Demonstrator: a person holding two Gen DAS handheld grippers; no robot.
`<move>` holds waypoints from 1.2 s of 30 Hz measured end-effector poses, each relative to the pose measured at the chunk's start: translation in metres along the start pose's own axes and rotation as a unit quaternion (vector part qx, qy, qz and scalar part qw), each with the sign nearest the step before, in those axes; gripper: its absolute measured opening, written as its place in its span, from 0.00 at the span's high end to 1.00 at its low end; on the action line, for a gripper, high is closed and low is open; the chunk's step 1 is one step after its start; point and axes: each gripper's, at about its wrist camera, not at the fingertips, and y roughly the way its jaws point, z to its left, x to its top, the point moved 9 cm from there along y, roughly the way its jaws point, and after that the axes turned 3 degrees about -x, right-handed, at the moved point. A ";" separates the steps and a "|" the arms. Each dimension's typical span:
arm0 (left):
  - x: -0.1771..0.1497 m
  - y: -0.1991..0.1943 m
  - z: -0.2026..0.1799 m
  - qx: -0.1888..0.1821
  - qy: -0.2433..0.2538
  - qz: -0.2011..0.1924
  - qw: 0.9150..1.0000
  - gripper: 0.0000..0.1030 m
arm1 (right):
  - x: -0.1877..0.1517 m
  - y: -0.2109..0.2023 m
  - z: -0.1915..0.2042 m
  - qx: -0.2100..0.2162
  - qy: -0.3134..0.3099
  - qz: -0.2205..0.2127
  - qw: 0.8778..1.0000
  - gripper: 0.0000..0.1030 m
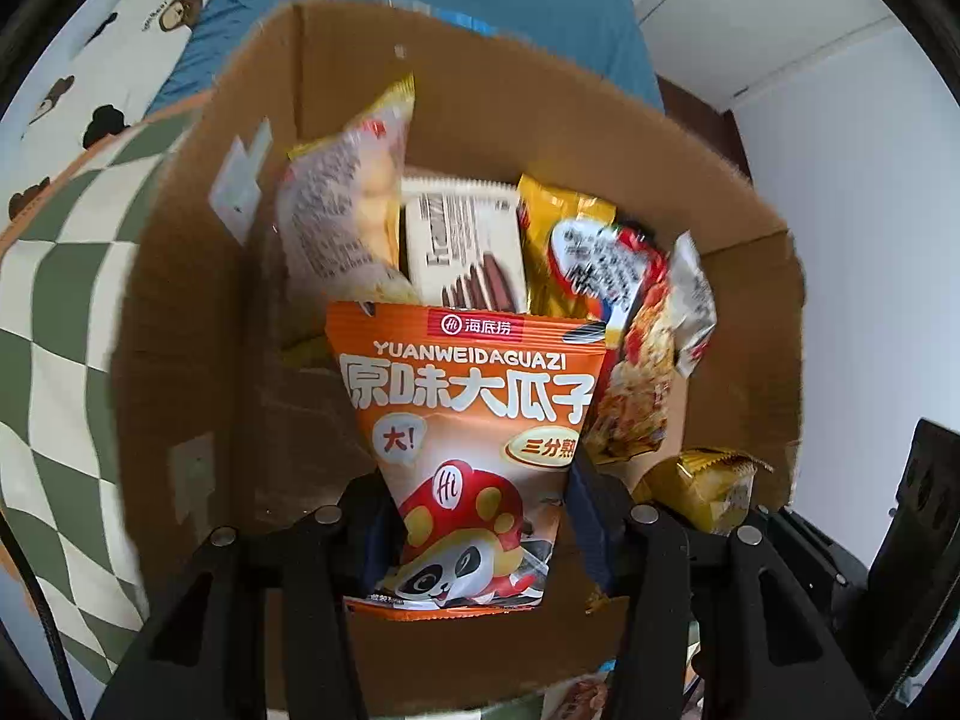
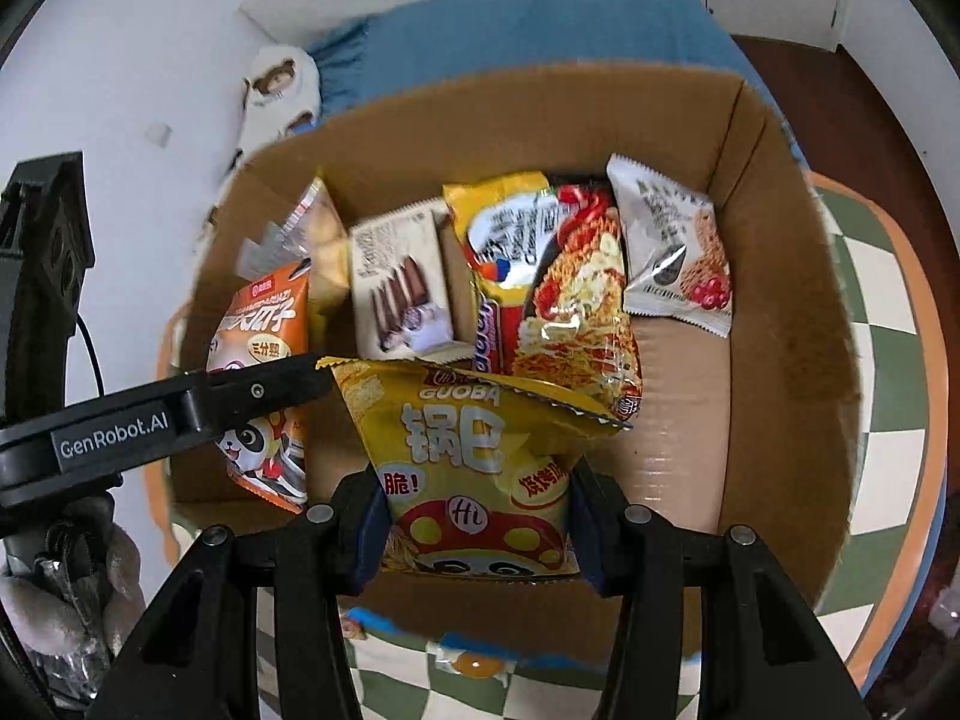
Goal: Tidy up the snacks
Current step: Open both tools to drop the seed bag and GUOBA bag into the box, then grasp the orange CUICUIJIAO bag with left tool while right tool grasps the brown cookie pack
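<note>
Both packets held over the cardboard box (image 2: 774, 312).
Left hand-held gripper (image 1: 480, 516) clamps the orange seed packet (image 1: 474, 420); right hand-held gripper (image 2: 474, 528) clamps the yellow guoba packet (image 2: 468, 438), both above the box's snacks.

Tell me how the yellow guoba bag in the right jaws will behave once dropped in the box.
The yellow guoba bag looks puffy and crinkly, so probably light and floppy. Its glossy film may slide against the noodle packet. In the cardboard box it will likely slump rather than stand.
</note>
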 end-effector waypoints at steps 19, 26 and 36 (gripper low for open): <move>-0.014 0.011 0.009 0.065 0.036 -0.031 0.997 0.03 | -0.021 0.028 -0.031 -0.083 -0.026 0.062 0.994 0.05; -0.023 -0.002 0.004 0.093 0.051 -0.067 0.992 0.02 | -0.022 0.014 -0.049 -0.084 0.000 0.039 0.996 0.05; -0.049 -0.046 0.000 0.125 0.074 -0.143 0.979 0.02 | -0.029 -0.044 -0.053 -0.108 -0.021 -0.039 0.993 0.05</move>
